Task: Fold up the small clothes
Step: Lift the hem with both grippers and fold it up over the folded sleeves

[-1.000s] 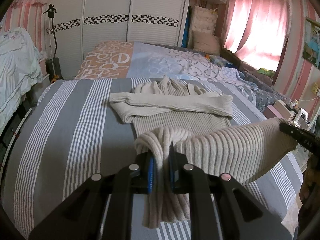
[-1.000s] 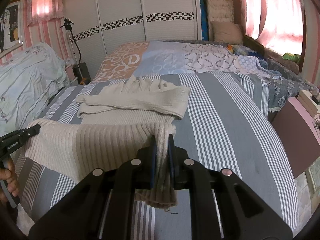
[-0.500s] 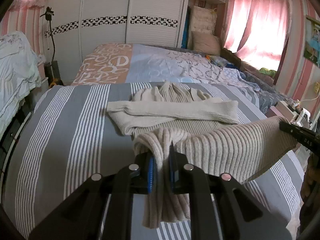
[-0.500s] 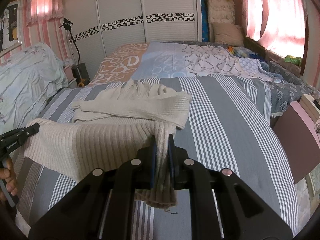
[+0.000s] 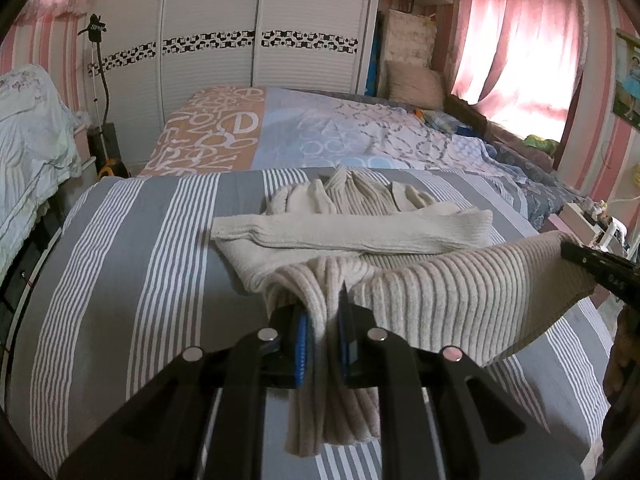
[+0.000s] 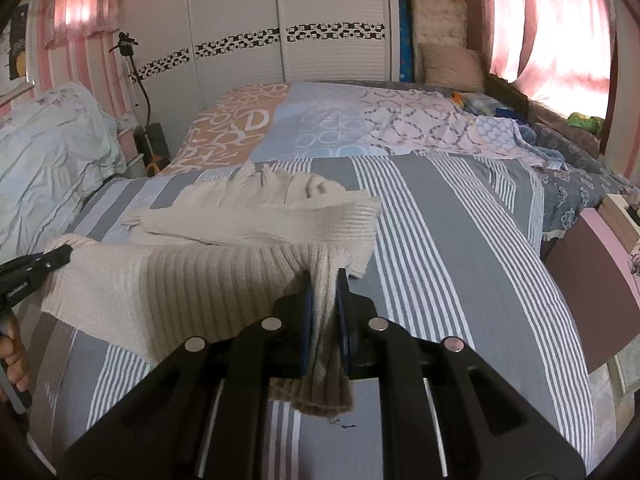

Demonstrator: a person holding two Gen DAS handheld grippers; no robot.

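A beige ribbed sweater (image 5: 360,232) lies on the grey striped bedspread (image 5: 140,280), its sleeves folded across the chest. My left gripper (image 5: 323,320) is shut on the hem's left corner, lifted off the bed. My right gripper (image 6: 323,300) is shut on the hem's right corner (image 6: 320,368). The ribbed hem band (image 5: 460,292) hangs stretched between them, above the sweater's lower body. In the left wrist view the right gripper (image 5: 600,272) shows at the right edge; in the right wrist view the left gripper (image 6: 36,268) shows at the left with a hand (image 6: 16,364).
A patterned orange and blue quilt (image 5: 240,128) covers the far part of the bed. White wardrobe doors (image 5: 260,20) stand behind. A pale duvet heap (image 6: 48,152) is at the left, a pink side table (image 6: 592,280) at the right, pink curtains (image 5: 520,32) by the window.
Both grippers have carried the held hem forward, toward the folded sleeves; the sweater's lower body now lies under the raised hem band. Grips are unchanged.
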